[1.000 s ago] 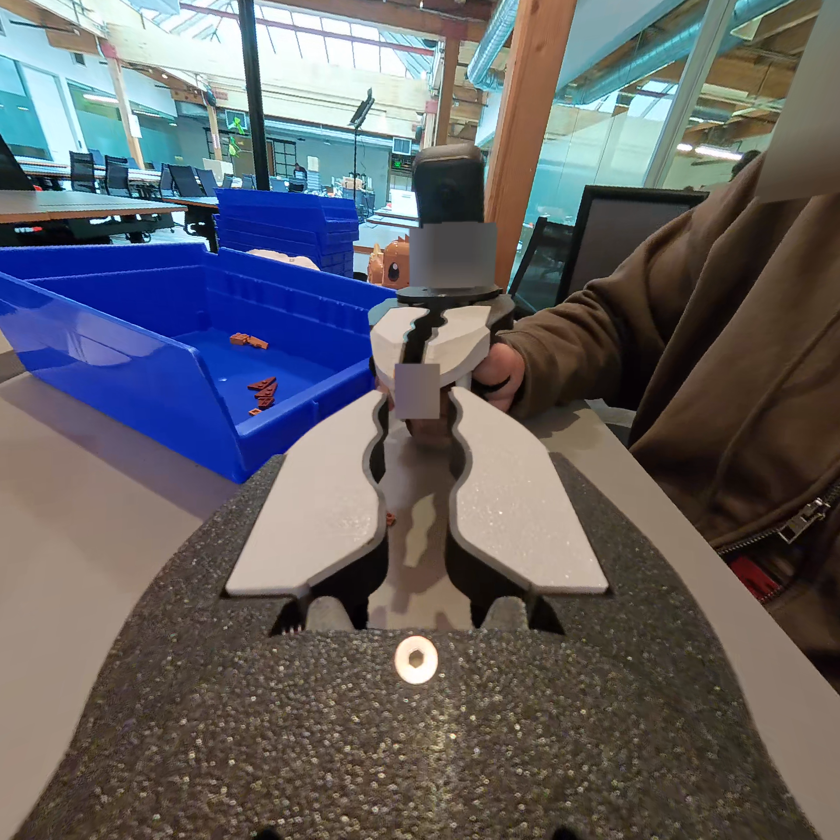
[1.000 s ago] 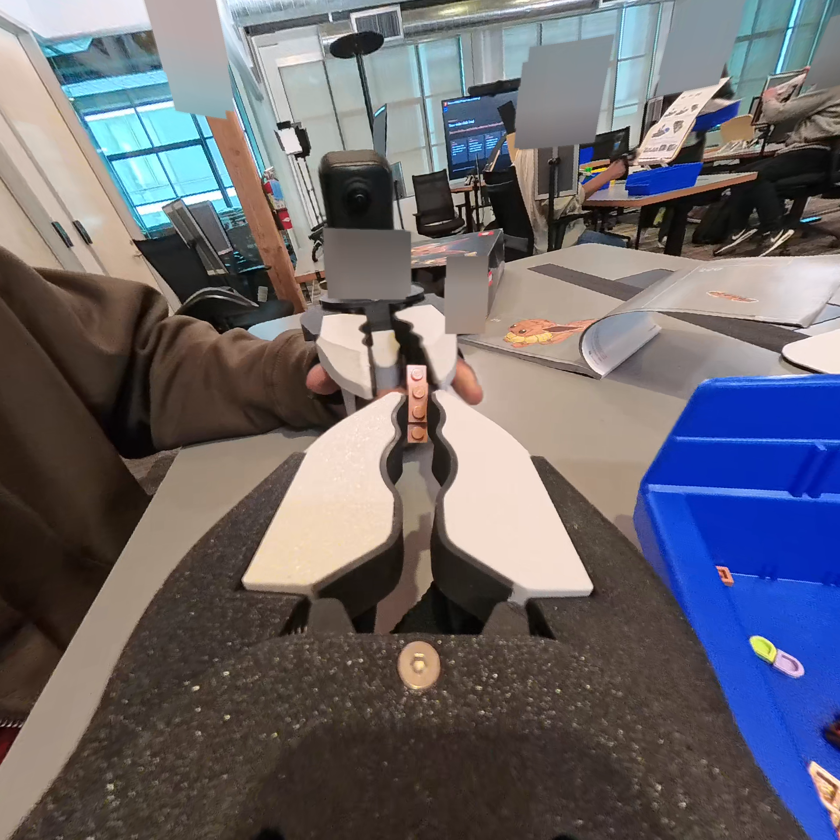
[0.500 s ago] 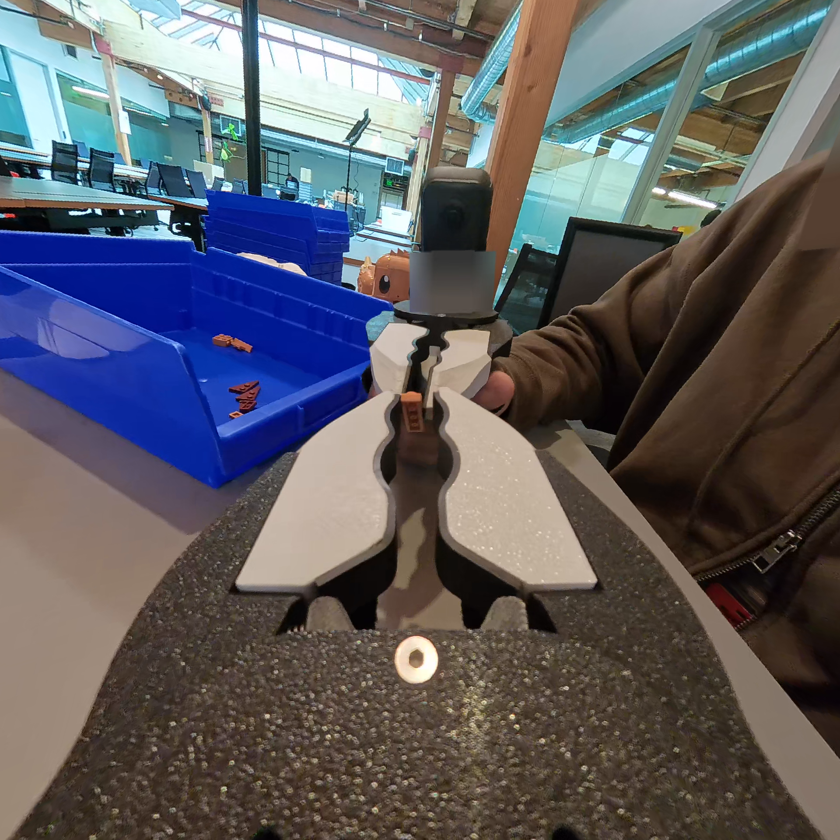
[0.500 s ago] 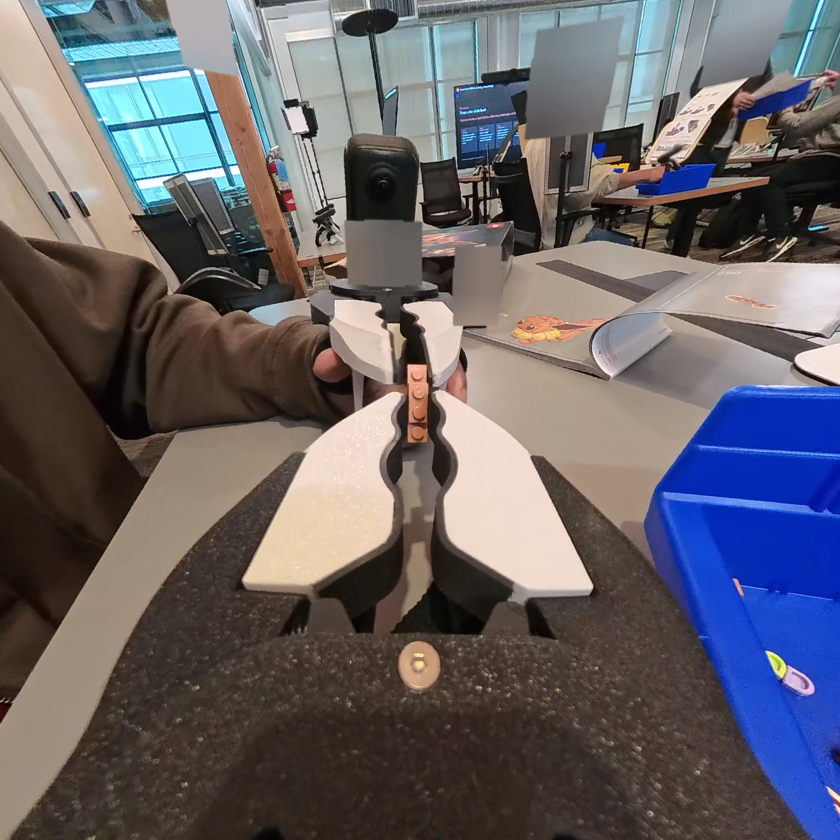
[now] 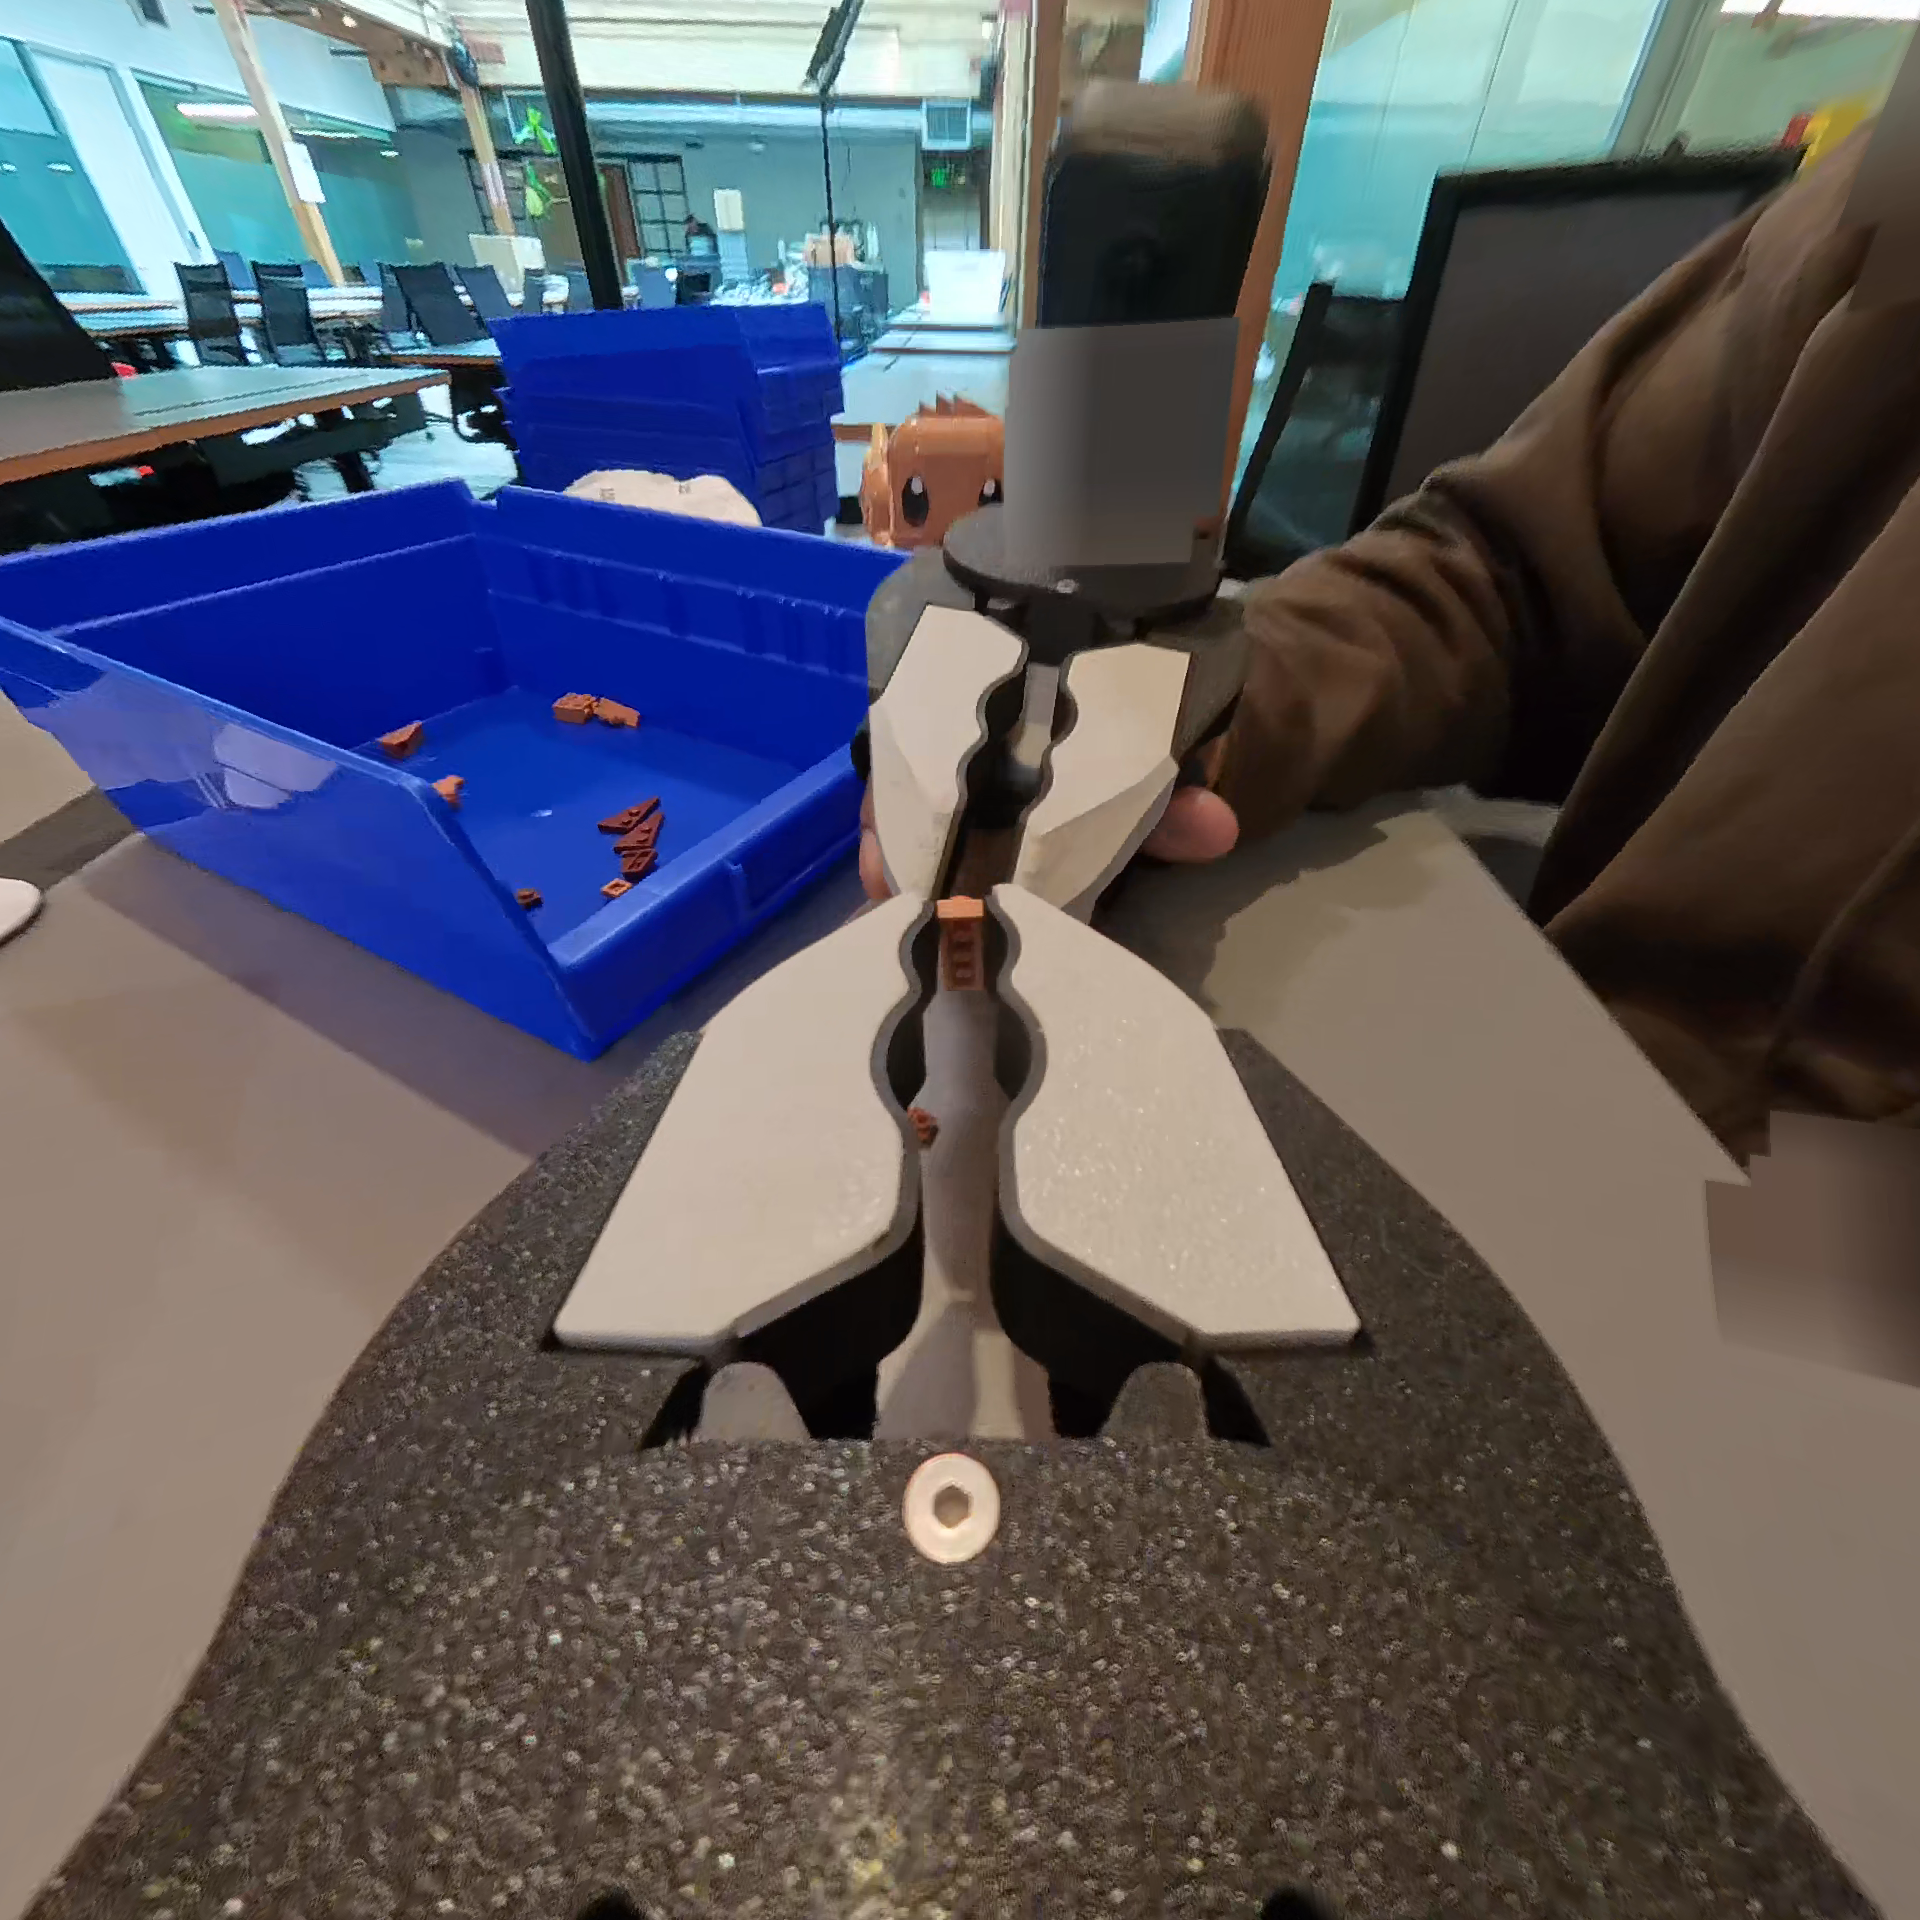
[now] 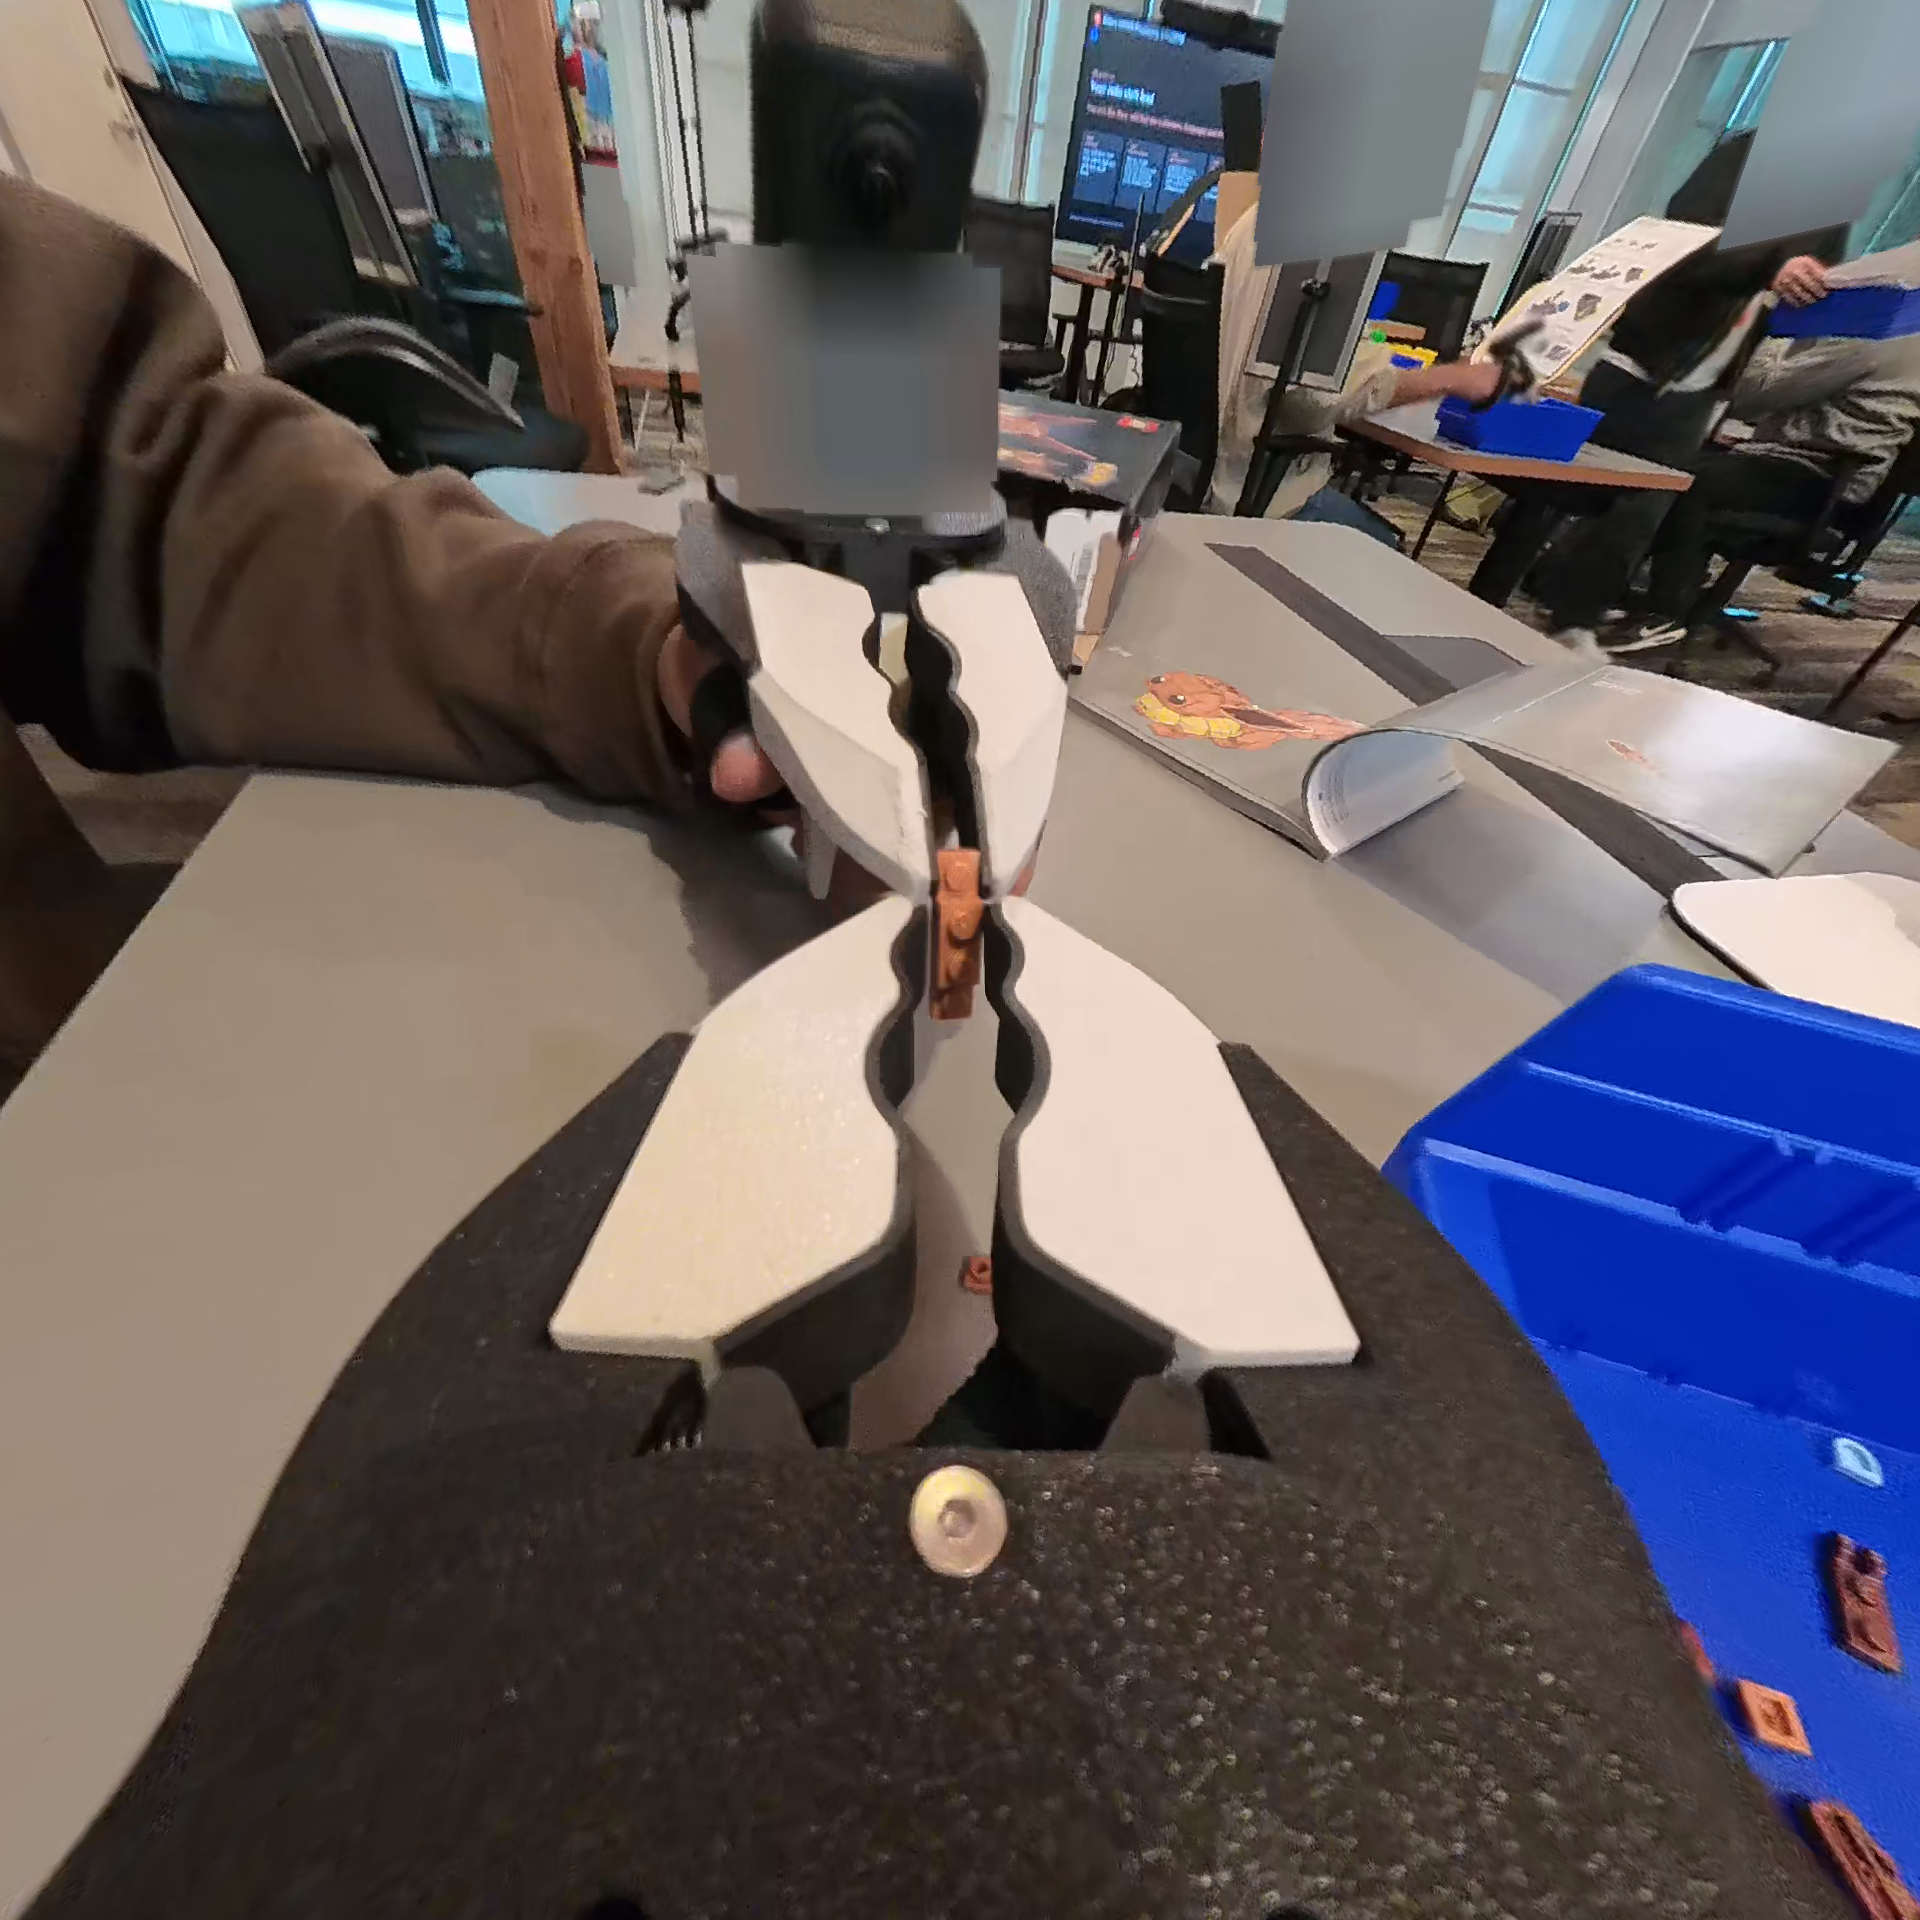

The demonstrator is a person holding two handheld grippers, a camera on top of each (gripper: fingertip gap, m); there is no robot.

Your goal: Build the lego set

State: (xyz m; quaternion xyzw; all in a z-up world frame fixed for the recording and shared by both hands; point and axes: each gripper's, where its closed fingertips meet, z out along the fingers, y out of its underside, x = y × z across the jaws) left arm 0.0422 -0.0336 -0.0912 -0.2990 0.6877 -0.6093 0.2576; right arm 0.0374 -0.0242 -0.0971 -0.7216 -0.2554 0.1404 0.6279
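— Left gripper (image 5: 961, 935), nearest first?

— Fingers closed on a small brown studded plate (image 5: 961, 951), held above the grey table (image 5: 260, 1091). The plate's long axis runs along the fingers, straight toward the right gripper (image 6: 956, 935).

— And the right?

— Tip to tip with the left. Its fingers flank the plate's other end, narrowly apart; whether they press on it, I cannot tell.

— Beyond?

— A blue bin (image 5: 312, 831) holding loose brown pieces, off to the left gripper's left.

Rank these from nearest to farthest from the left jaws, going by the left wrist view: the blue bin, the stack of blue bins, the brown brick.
1. brown brick: between the jaw tips of the left gripper.
2. blue bin: on the table, to the left.
3. stack of blue bins: behind that bin, farther back.
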